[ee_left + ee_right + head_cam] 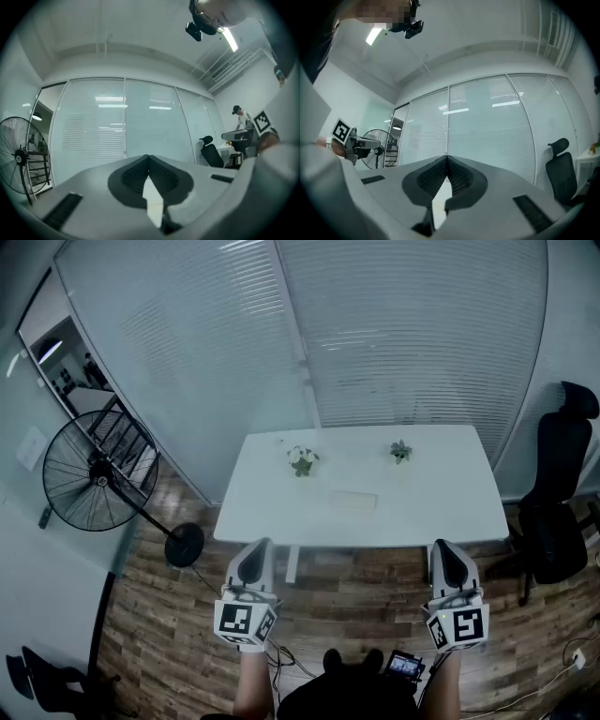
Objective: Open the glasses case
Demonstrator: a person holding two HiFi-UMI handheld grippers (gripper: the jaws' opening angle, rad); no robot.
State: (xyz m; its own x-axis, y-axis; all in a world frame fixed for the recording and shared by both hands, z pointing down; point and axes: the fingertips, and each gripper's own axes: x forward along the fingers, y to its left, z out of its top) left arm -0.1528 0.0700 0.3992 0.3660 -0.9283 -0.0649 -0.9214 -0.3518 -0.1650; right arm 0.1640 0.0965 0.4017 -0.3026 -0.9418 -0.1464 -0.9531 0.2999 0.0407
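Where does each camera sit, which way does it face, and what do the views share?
Head view: on the person's head, facing steeply down at the white table with the glasses case; shows the left gripper and right gripper short of the table.
Left gripper view: on the left gripper, facing level along its shut jaws at the glass wall.
Right gripper view: on the right gripper, facing along its shut jaws at that wall.
Shared: the fan and office chair appear in all three.
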